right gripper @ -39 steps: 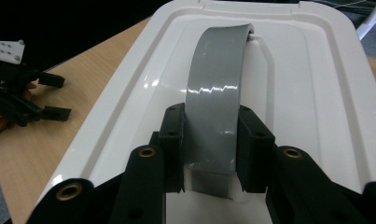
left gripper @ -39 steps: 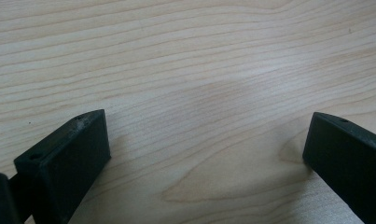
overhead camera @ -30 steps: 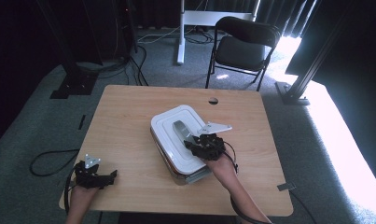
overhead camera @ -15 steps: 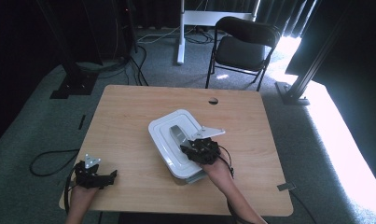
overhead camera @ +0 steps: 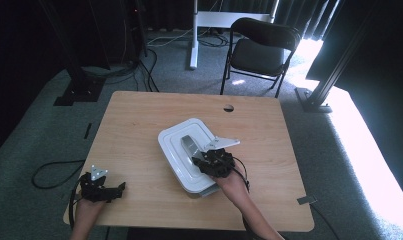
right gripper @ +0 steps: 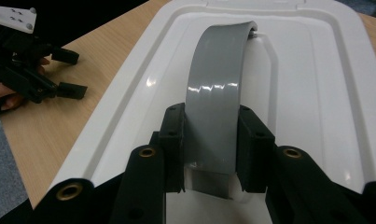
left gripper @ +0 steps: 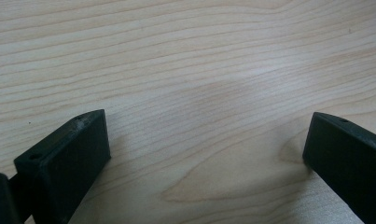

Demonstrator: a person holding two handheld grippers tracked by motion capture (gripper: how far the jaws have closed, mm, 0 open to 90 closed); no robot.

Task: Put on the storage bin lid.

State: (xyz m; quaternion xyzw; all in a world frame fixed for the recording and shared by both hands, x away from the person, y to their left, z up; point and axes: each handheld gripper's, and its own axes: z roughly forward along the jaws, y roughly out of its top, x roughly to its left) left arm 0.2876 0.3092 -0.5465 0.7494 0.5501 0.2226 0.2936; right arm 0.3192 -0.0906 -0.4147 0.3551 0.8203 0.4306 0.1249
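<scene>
Wooden table (overhead camera: 139, 130), carpet floor, folding chair (overhead camera: 261, 47) behind. White lidded container (overhead camera: 176, 145) at table centre. R gripper (overhead camera: 215, 161) clamped on its grey handle (right gripper: 218, 88): rigid, glossy plastic, prob. light; handle's the grip spot. L gripper (overhead camera: 120, 187) well left of container, jaws wide, empty.

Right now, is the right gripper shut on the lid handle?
Yes. Right gripper fingers clamp both sides of the grey handle on the white lid.

Right gripper (right gripper: 209, 154) clamped tight, both jaws pressed flat against what sits between them. Left gripper (left gripper: 206, 154) rests low, jaws spread wide, nothing between.
</scene>
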